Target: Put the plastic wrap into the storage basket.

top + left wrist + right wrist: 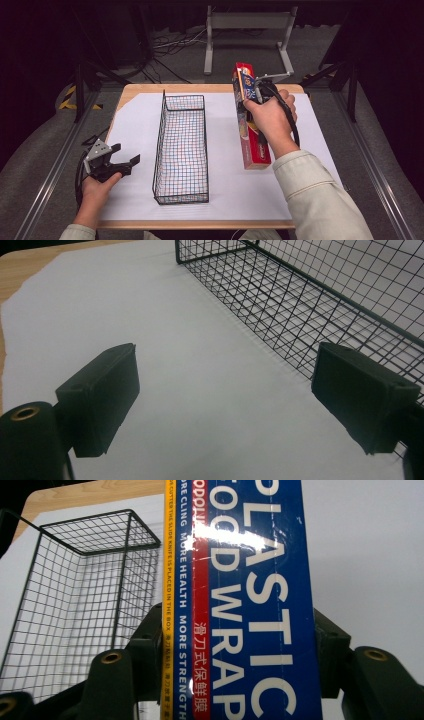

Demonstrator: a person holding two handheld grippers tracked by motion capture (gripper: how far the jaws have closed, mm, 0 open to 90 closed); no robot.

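Plastic wrap box (251,131), right of the wire basket (181,150), pinched near its far end by the right gripper (256,92): long, stiff, probably light, glossy; left gripper (124,159) fingers spread, empty.

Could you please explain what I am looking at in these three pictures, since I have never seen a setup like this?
There is no robot here: a person sits at a table and holds a hand-operated two-jaw gripper in each hand. The high view comes from a fixed camera above the person, looking down on the table, which is covered by a white sheet. The other two pictures come from small cameras riding on the grippers, looking along their black jaws.

An empty black wire basket stands in the middle of the sheet. The left gripper is open, holding nothing, near the basket's long side. The right gripper is shut on a long plastic wrap box, red and blue, gripped near its upper end and tilted up, to the right of the basket.
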